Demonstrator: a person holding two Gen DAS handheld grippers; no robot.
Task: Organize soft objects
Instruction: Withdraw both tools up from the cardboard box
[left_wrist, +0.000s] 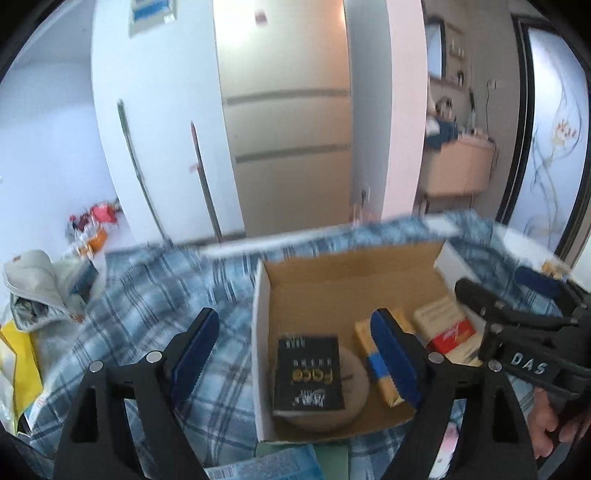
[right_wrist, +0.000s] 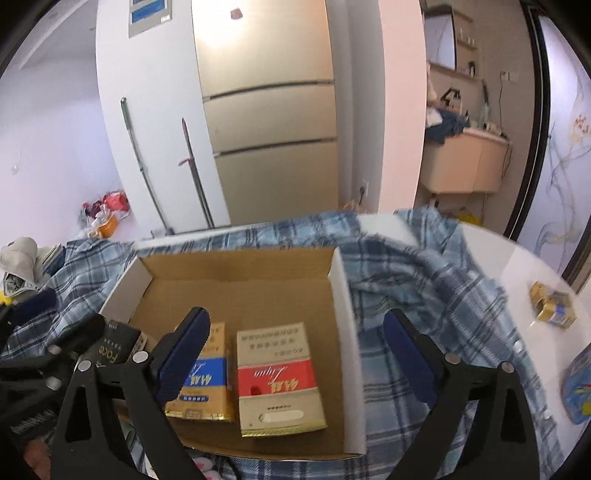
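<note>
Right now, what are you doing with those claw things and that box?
A person holds a gripper in each hand over a cardboard box on a blue plaid cloth. Both the left gripper and the right gripper are open and holding nothing. Inside the box lie a black pack, a blue-banded pack and a red-banded pack. Another small pack sits outside on the table.

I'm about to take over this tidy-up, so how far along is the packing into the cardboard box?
Done: the cardboard box already holds the black pack on a round pad, the blue-banded pack and the red-banded pack.

In hand: nothing; the left tool and right tool are both open and empty.

Left: the small gold packs and the blue packet lie outside the box.
</note>
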